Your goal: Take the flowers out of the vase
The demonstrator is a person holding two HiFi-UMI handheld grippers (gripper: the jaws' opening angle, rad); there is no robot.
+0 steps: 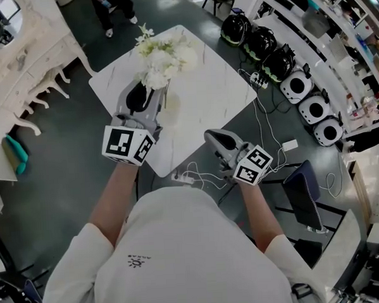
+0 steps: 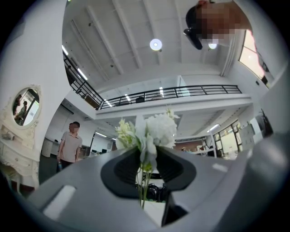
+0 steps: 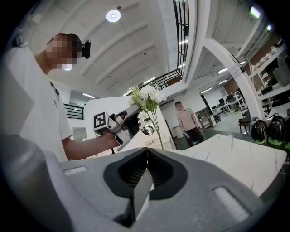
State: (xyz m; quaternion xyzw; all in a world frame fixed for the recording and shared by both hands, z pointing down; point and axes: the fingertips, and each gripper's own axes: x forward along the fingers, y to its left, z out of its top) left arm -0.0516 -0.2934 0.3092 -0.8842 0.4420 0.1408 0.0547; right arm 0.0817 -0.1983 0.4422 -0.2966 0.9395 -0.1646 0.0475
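We find the flowers (image 1: 165, 57) above the table (image 1: 218, 95), thin stems pinched in the left gripper (image 2: 146, 158), the right gripper (image 3: 146, 156) closed and empty; we judge them light, soft, best held by the stems.

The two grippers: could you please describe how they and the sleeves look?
The left gripper and right gripper are grey with black ribbed pads; each carries a white cube with black square markers. The person wears a white short-sleeved shirt.
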